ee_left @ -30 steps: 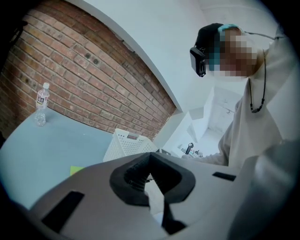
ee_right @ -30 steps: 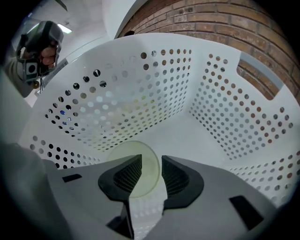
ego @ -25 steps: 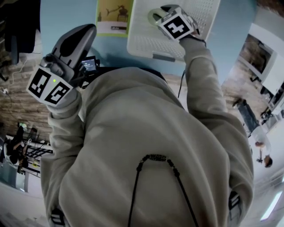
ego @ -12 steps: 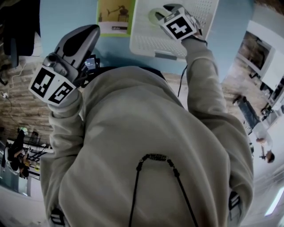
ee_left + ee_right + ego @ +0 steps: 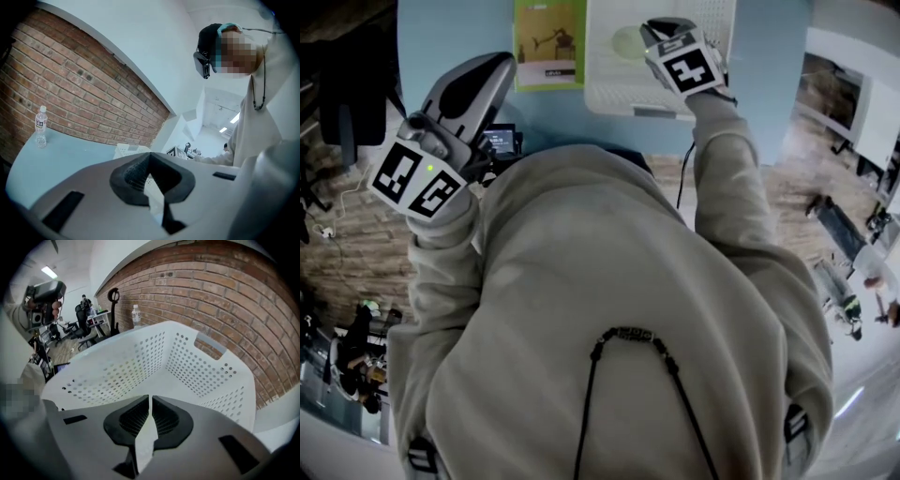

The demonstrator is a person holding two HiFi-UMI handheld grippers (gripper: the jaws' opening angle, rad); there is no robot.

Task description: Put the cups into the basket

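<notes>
A pale green cup (image 5: 628, 42) lies inside the white perforated basket (image 5: 614, 89) at the far side of the light blue table (image 5: 455, 37). My right gripper (image 5: 661, 33) hangs over the basket, just right of the cup and apart from it. Its jaws have just been closing and now stand shut with nothing between them (image 5: 150, 401); below them is the basket's inner wall (image 5: 197, 366). In that view the cup is hidden. My left gripper (image 5: 492, 66) is held up at the left, clear of the basket, shut and empty (image 5: 149, 161).
A green-yellow booklet (image 5: 548, 42) lies on the table left of the basket. A water bottle (image 5: 41, 125) stands by the brick wall at the table's far end. A small screen (image 5: 502, 141) shows near the left gripper. People and desks are in the room behind.
The right gripper has lifted away from the cup, which now shows more fully in the basket. The left gripper has risen a little.
</notes>
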